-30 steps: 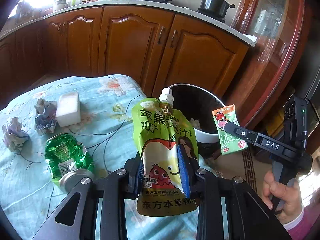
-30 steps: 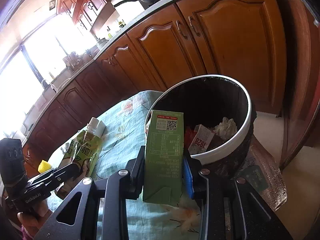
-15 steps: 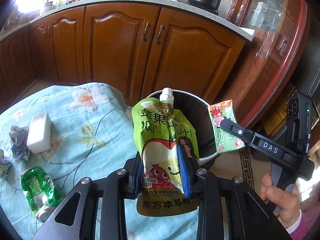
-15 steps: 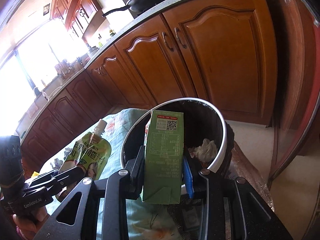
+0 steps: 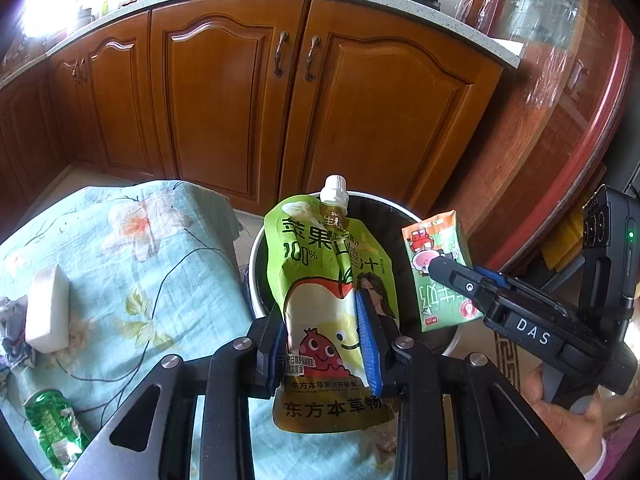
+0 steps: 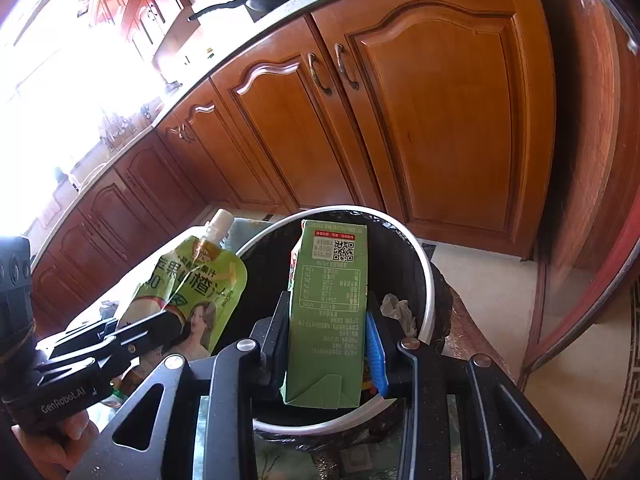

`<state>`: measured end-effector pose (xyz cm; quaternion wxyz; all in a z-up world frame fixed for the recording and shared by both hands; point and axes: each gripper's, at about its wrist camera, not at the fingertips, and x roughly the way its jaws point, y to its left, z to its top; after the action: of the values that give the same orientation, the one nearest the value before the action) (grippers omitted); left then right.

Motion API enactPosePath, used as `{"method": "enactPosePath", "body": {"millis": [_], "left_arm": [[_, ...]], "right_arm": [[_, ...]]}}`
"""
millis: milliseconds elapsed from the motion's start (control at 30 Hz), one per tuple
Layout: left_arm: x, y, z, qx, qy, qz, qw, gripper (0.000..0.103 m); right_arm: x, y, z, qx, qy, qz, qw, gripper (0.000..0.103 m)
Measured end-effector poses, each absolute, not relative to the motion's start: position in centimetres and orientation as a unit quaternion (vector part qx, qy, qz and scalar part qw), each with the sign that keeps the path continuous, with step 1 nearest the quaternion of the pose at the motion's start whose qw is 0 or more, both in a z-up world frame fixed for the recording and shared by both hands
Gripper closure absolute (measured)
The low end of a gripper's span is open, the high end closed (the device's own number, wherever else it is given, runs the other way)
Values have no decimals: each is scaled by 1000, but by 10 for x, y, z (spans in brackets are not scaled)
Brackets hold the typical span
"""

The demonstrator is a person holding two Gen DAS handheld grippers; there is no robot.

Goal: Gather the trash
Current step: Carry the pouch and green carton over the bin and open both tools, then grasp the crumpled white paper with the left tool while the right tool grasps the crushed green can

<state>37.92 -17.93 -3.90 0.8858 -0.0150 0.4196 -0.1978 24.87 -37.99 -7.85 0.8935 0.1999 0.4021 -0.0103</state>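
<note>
My left gripper [image 5: 326,340] is shut on a green apple juice pouch [image 5: 320,280] with a white cap and holds it upright over the near rim of the black trash bin [image 5: 256,256]. My right gripper [image 6: 328,340] is shut on a green drink carton [image 6: 328,304] and holds it above the bin's opening [image 6: 424,292]. The carton [image 5: 438,276] and right gripper [image 5: 448,276] show at the right of the left wrist view. The pouch [image 6: 192,296] and left gripper [image 6: 160,326] show at the left of the right wrist view. Crumpled paper [image 6: 396,308] lies inside the bin.
The table with a floral cloth [image 5: 160,264] stands left of the bin. On it lie a white block [image 5: 46,312], a crushed green can [image 5: 54,428] and crumpled paper [image 5: 10,332]. Wooden cabinets [image 5: 280,100] stand behind; a glass-fronted cabinet [image 5: 560,100] is to the right.
Both grippers have moved forward toward the bin with their loads. The carton now hangs over the bin's opening and the pouch reaches the bin's rim.
</note>
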Motion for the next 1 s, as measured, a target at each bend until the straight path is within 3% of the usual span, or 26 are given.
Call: {"method": "enactPosePath", "body": {"millis": [300, 433, 533, 700, 1000], "left_arm": [[393, -191, -50, -17, 431, -190, 882, 70], [395, -190, -51, -23, 437, -188, 880, 63], [395, -187, -51, -31, 442, -183, 878, 51], [387, -176, -49, -43, 439, -176, 880, 44], [341, -136, -40, -63, 416, -154, 894, 40]], "right_arm": [[256, -383, -85, 196, 413, -12, 889, 70], [261, -385, -86, 194, 416, -17, 889, 69], [262, -387, -88, 201, 419, -15, 886, 65], [254, -387, -86, 213, 408, -13, 888, 46], [232, -367, -77, 231, 385, 7, 893, 24]]}}
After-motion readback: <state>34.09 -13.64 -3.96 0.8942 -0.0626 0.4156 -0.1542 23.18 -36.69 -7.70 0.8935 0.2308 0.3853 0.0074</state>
